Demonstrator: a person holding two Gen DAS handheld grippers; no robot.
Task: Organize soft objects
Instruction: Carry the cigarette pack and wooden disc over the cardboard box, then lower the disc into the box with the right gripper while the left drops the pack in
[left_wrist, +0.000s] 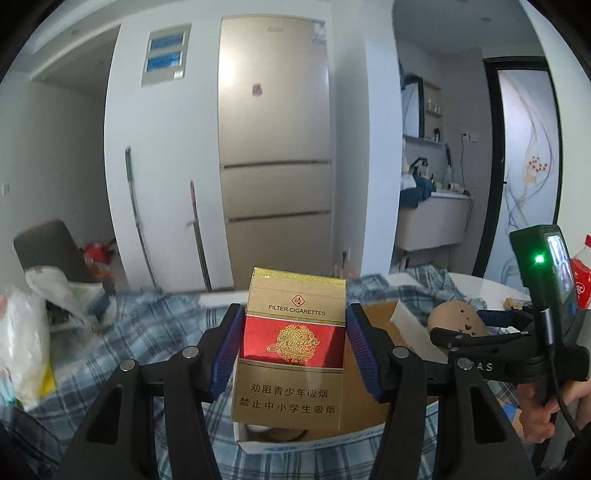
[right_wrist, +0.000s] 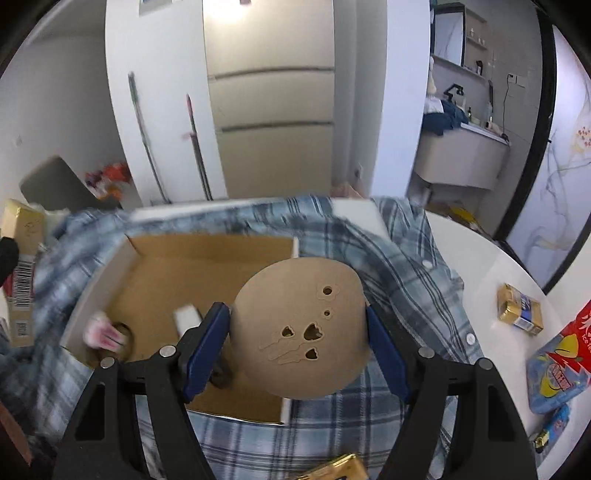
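I am holding two things up over the cardboard box (right_wrist: 192, 273), which is sitting on a blue plaid shirt (right_wrist: 402, 258) spread across the white table (right_wrist: 491, 266). My left gripper (left_wrist: 293, 354) is clamped on a cigarette pack (left_wrist: 291, 347), its ribbed blue pads (left_wrist: 360, 350) pressing both narrow sides. The pack is standing upright just above the near wall of the box and is blocking most of my left view into it. It is a stiff, glossy carton, gold with a red band and gilt lettering.

My right gripper (right_wrist: 297, 343) is clamped on a tan sponge (right_wrist: 301, 328), pads pressing its left and right edges. The sponge is a matte, rounded oval with a few small cut-out holes, and it is hanging over the right part of the box, covering that corner from the right camera. From the left camera the same sponge (left_wrist: 456, 317) is showing off to the right, near the other gripper's body with its green light.

Inside the box, a pink and white item (right_wrist: 103, 332) is lying by the left wall, too blurred to name. A crumpled gold and blue packet (right_wrist: 519, 308) and a glossy snack bag (right_wrist: 557, 365) are lying on the bare table to the right, well apart from the box. White plastic bags (left_wrist: 26, 343) are heaped at the far left. A tall beige fridge (left_wrist: 275, 147) is standing behind.
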